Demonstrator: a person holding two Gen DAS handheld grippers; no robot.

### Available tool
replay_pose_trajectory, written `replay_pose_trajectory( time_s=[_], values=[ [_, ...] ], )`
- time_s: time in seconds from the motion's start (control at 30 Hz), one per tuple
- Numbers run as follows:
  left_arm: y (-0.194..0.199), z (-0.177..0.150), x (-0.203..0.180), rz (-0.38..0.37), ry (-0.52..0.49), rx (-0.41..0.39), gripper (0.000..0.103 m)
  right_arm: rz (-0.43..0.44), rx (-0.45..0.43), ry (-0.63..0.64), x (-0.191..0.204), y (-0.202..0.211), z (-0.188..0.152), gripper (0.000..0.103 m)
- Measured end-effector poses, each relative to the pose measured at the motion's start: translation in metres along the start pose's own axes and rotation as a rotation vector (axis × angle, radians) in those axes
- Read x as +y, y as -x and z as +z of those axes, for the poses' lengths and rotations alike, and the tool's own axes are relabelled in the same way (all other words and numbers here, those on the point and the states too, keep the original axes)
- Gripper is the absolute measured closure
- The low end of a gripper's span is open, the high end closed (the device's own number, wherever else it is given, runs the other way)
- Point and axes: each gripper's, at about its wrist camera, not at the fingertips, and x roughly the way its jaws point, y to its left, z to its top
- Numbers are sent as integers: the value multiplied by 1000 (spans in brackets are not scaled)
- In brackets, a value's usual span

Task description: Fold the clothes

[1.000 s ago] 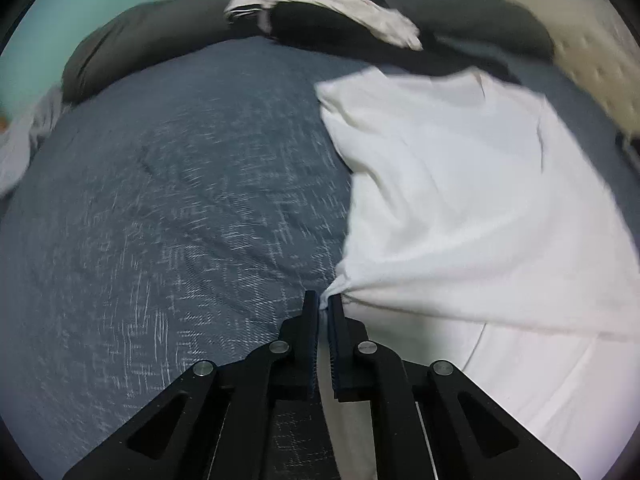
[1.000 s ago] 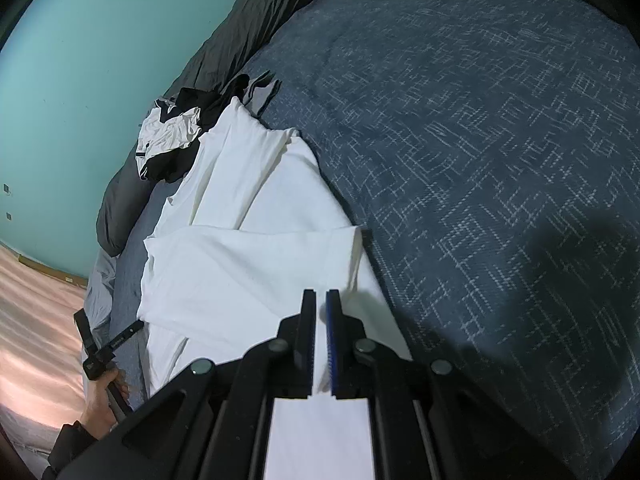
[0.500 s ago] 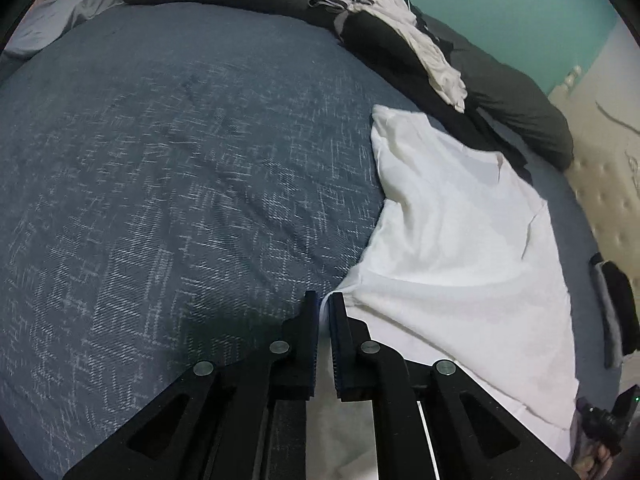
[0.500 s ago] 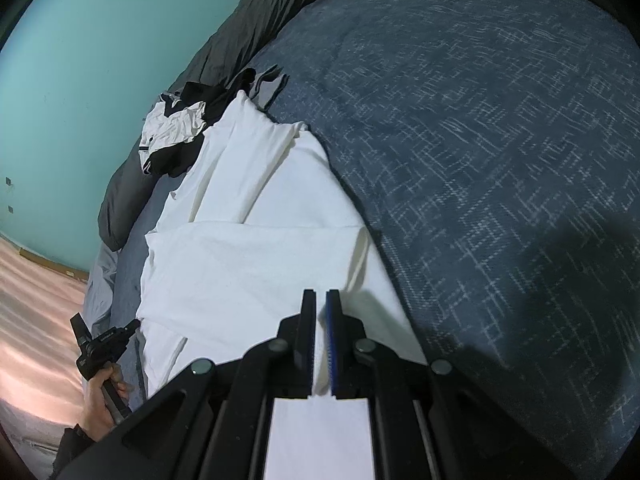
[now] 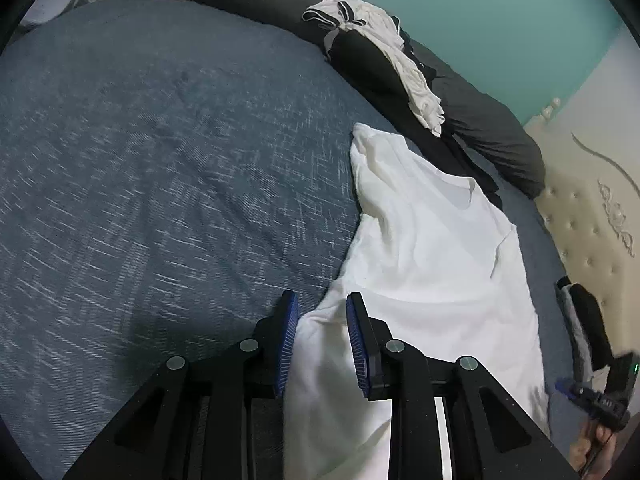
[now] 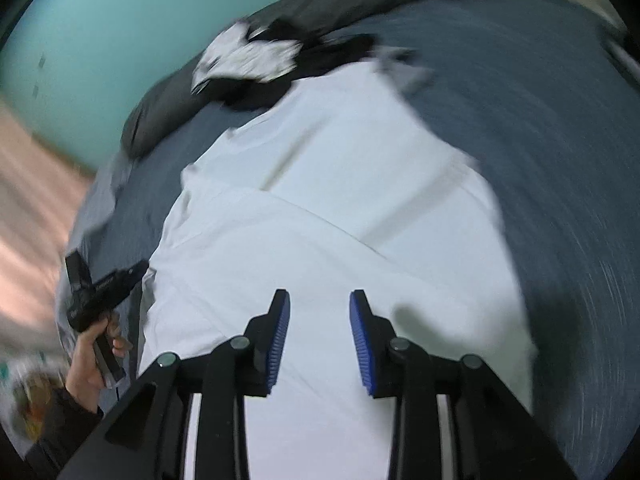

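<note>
White cotton lies right at the fingers of both tools: the white T-shirt (image 5: 432, 264) is spread on the bed (image 5: 160, 168), one fold already laid across its body; the left gripper (image 5: 320, 336) has its fingers parted wide and clamps nothing, the shirt's edge lying loose between them; the right gripper (image 6: 318, 336) is likewise spread wide over the shirt's near end (image 6: 320, 264), holding nothing, though that view is blurred. In my judgement one fold has just been set down, and the next move calls for a fresh pinch on an edge or corner to bring another part across. Beyond the fingers, past the shirt's far end, a heap of black and white clothes (image 5: 376, 52) rests against a dark grey pillow (image 5: 492, 132), touching the shirt's far end; it could snag a sleeve there; a padded cream headboard (image 5: 592, 216) stands to the right.
</note>
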Motion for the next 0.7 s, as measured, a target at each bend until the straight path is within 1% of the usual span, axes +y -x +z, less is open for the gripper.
replay_pose_trajectory(
  time_s=[0.07,0.2,0.3,0.4,0.5,0.57,0.7],
  values=[
    [-2,0,1,-14,10,-3,76,24,36,77,29,-23,29,72],
    [-5,-1,4,-35,19,-9,76,60,79,216,82,-67,78,72],
    [-7,-3,6,-40,11,-2,76,105,95,279,122,-99,109,72],
    [-9,-2,5,-43,-8,-1,76,108,108,326,149,-127,134,72],
    [-12,-3,7,-52,-14,7,76,130,136,345,173,-159,156,72],
    [-13,-2,10,-70,4,8,76,119,159,364,185,-179,165,70],
    [-11,-1,11,-77,8,3,76,108,196,382,206,-215,179,69]
  ],
)
